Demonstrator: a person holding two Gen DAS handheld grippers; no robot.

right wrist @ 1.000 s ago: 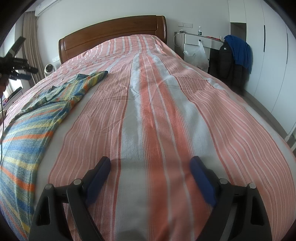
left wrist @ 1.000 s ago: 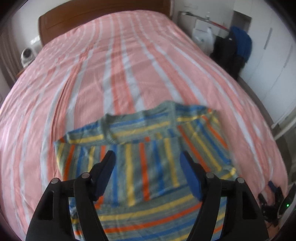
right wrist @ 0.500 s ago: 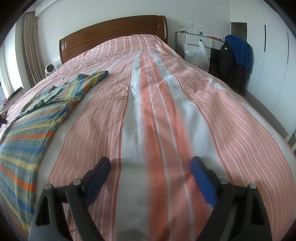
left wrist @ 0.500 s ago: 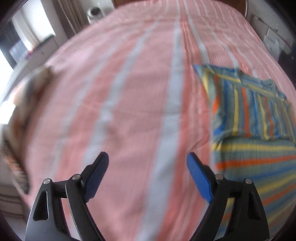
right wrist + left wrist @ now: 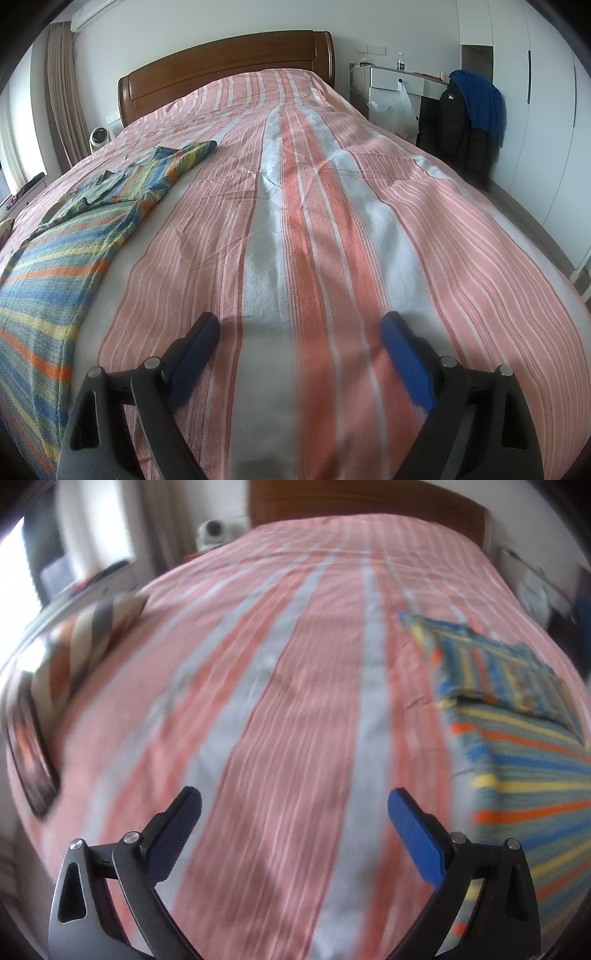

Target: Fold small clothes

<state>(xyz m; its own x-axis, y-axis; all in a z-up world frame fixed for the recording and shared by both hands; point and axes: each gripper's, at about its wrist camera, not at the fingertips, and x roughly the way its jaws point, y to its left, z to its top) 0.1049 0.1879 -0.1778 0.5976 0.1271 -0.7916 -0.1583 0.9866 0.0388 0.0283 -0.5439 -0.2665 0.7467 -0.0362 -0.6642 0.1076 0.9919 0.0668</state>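
Left tool (image 5: pixel 294 801) is spread wide over bare bedspread, nothing between its blue pads; its jaws have just been opening. Left view is motion-blurred. Right tool (image 5: pixel 300 325) is also wide, empty, hanging low over the striped bedspread (image 5: pixel 314 229) near the foot of the bed. The task item, a striped knit top (image 5: pixel 66 236) in blue, yellow, orange and grey-green bands, lies flat on the bed, touched by neither tool. In the right view it sits along the left side of the bed, its upper part bunched and folded over, one sleeve end (image 5: pixel 201 149) pointing toward the headboard (image 5: pixel 221 70). In the left view the same top (image 5: pixel 517 746) is off to the right of the tool, with a folded-over panel on its far end; its near edge passes just behind the right-hand finger (image 5: pixel 417 838). Another patterned piece with grey, white and brown stripes (image 5: pixel 85 635) lies at the left edge of the bed in the left view, too blurred to identify. Beyond the bed: a small white fan (image 5: pixel 98 137) by the curtain (image 5: pixel 62 96), a white bedside unit (image 5: pixel 397 79) with a plastic bag hanging (image 5: pixel 393 110), and a dark jacket with a blue garment draped on top (image 5: pixel 476 99) against the wardrobe doors (image 5: pixel 546 110).
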